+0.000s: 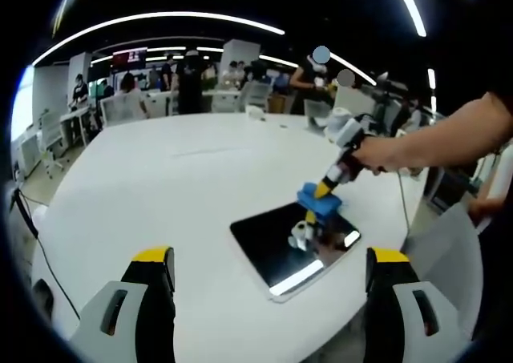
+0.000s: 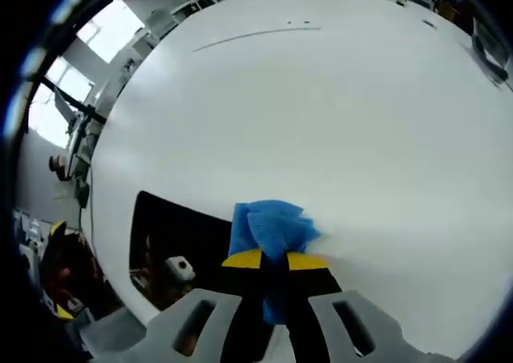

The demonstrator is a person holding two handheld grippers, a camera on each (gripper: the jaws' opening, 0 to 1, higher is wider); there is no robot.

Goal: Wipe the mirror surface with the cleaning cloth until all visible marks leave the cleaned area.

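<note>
- Left gripper view: left tongs (image 1: 268,271) wide open, nothing btwn jaws, yellow-tipped jaws rising from bottom, hovering over near edge of the white round surface (image 1: 160,187).
- Mirror (image 1: 295,248) lies flat on surface, ahead and a bit right of centre, btwn the two jaw tips in frame. Dark rectangular face, light rim, reflecting ceiling lights + part of the gripper above it.
- Right tongs (image 1: 319,195) come in from the right, held by person's hand (image 1: 385,151), arm reaching in from right edge. Jaws closed on the blue cleaning cloth (image 1: 321,203).
- Cloth sits at mirror's far edge, touching the glass there. Can't tell any marks on the glass at this res.
- Background: open-plan office, several people standing/sitting at desks far behind surface, ring-shaped ceiling lights. Grey chair back (image 1: 449,251) at right near surface edge.
- Right gripper view: right tongs (image 2: 274,260) pinched tight on the cleaning cloth (image 2: 268,227), yellow tips nearly together, cloth bunched up above the tips and trailing down btwn jaws.
- Mirror (image 2: 180,247) shows as a dark panel left of the tongs; cloth overlaps its right edge, rest of cloth over the white surface (image 2: 337,114).
- Mirror reflects a gripper part, small white block visible in it.
- Thin curved line on surface near top of frame, well apart from mirror. Windows + furniture at left beyond surface edge, blurry.
</note>
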